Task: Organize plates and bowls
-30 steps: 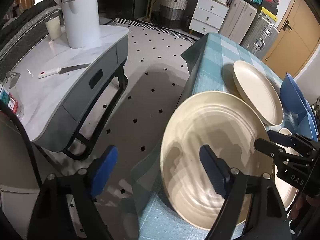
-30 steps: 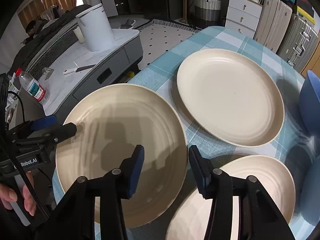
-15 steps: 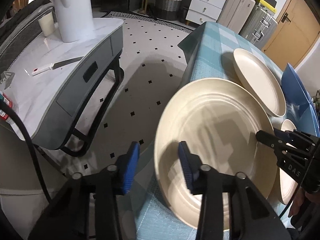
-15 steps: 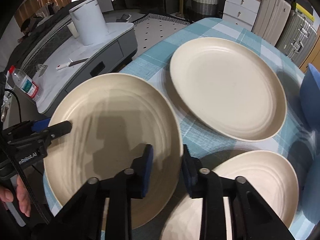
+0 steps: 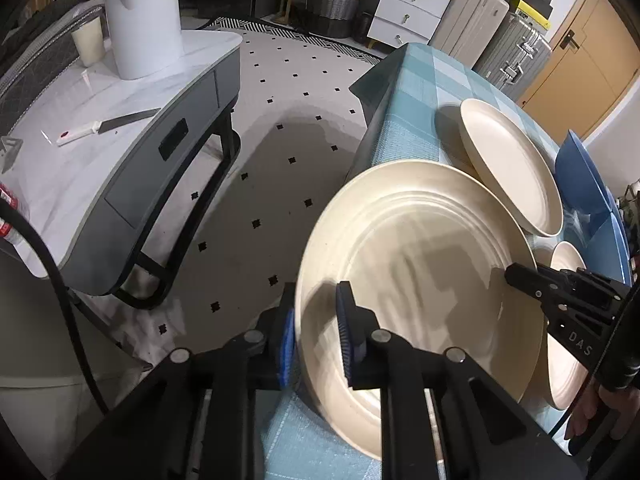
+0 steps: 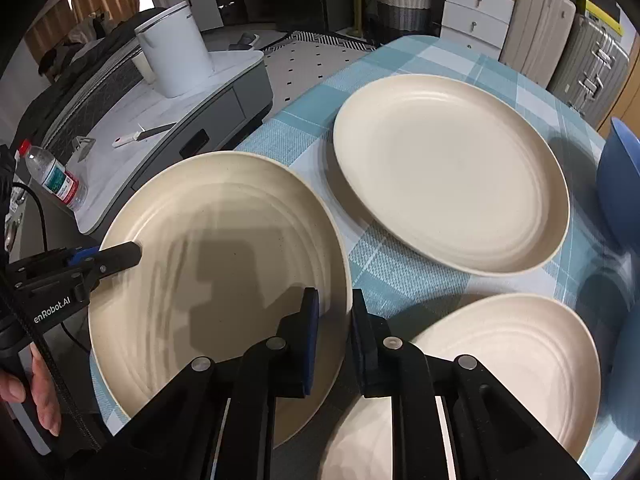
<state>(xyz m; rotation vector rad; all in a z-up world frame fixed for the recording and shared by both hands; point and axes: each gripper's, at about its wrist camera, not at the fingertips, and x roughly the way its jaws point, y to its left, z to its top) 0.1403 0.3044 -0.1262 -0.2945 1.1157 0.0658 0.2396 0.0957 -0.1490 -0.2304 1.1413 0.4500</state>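
plate [image 5: 420, 264] rim between both closing claws

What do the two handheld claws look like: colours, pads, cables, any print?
Both claws are matte black, with angular linkage arms and silver round pivot bolts. The left claw and the right claw each carry blue ribbed pads on the inner faces of their fingers. White lettering reads "enRobot.AI" on the left body and "DAS" on the right body. A black cable runs beside the left unit. No sleeves visible.
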